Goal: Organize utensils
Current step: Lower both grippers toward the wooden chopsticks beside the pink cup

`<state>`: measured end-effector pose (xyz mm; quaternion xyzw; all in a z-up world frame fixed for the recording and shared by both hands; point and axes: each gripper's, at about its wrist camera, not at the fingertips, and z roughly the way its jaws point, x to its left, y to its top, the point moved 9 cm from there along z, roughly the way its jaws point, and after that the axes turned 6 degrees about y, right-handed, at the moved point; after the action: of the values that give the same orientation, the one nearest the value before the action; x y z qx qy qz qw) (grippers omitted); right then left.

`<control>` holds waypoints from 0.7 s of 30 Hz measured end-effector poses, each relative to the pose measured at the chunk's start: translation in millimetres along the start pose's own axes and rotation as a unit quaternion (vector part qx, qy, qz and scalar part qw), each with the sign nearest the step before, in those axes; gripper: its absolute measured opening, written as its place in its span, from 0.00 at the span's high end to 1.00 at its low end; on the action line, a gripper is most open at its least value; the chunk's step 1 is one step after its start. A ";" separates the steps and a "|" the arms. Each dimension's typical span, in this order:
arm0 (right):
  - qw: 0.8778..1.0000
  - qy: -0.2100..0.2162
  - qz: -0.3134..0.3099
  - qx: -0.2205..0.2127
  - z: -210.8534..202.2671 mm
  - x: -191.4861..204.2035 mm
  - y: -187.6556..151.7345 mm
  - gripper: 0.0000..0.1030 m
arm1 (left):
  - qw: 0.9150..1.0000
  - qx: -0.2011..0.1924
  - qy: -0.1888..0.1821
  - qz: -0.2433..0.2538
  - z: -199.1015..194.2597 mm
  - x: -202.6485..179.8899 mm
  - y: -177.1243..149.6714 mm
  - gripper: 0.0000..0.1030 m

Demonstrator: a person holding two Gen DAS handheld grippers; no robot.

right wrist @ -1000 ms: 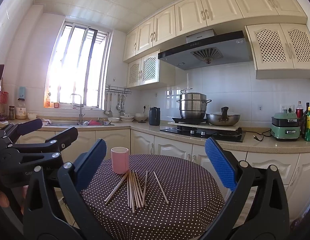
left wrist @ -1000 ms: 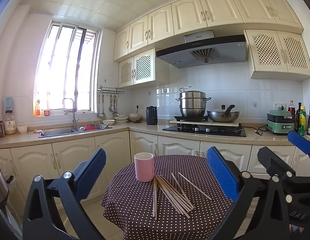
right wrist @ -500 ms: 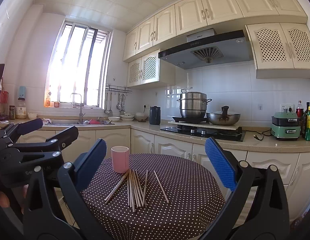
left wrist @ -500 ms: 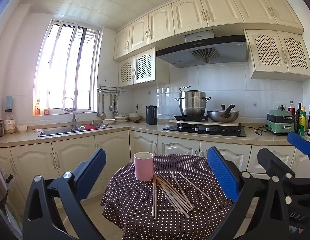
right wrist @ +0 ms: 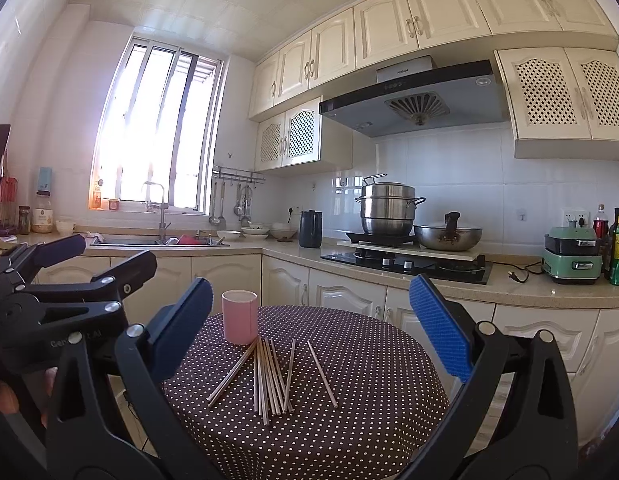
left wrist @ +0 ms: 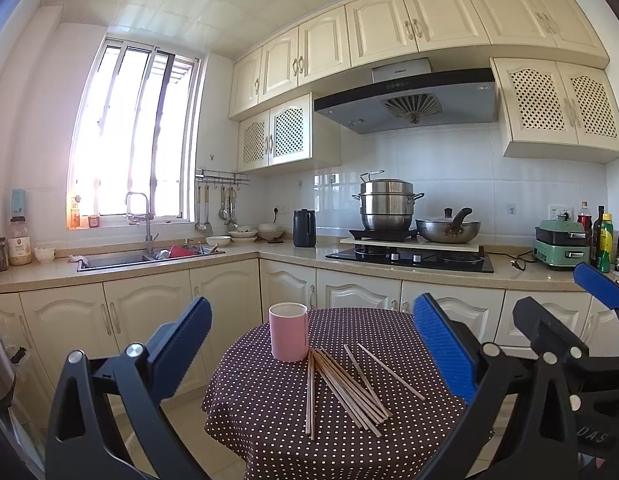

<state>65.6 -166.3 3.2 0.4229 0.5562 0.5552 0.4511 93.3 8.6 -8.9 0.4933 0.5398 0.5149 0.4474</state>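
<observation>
You're holding both grippers back from the table point(left wrist: 409, 436), neither touching anything. Left gripper point(left wrist: 309, 344) is hanging with fingers spread wide and empty; right gripper point(right wrist: 309, 328) is doing the same, wide apart, nothing between them.

Chopsticks point(left wrist: 341, 384) are lying loose on the dotted cloth, just in front of the cup point(left wrist: 289, 336), fanned out with far ends bunching near the cup base. They're looking thin, stiff, light and likely to roll or slip, so you're probably better pinching near mid-length, across the shaft, one or two at a time. The two outliers on the right are sitting apart from the bundle, easiest first grab.

Counting: one cup, upright, opening up. Chopsticks: roughly ten, overlap is stopping an exact count. Cup is looking light too, may tip if you're nudging it.
</observation>
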 end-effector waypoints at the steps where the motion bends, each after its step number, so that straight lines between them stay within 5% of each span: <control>1: 1.000 0.002 0.001 0.002 3.0 0.3 -1.4 0.06 | 1.000 0.001 0.001 0.000 2.4 0.4 -0.6 0.04; 10: 0.999 0.017 0.010 0.028 38.6 4.4 -16.9 0.06 | 1.000 0.024 0.009 0.002 37.0 7.8 -13.7 0.04; 21: 0.995 0.028 -0.002 0.098 101.8 -2.0 -44.7 0.06 | 0.995 0.104 -0.001 0.006 109.2 6.0 -46.2 0.04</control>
<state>166.3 -145.3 -39.0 0.4481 0.6211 0.5087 0.3934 197.5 27.8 -62.5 0.5409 0.5869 0.4586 0.3907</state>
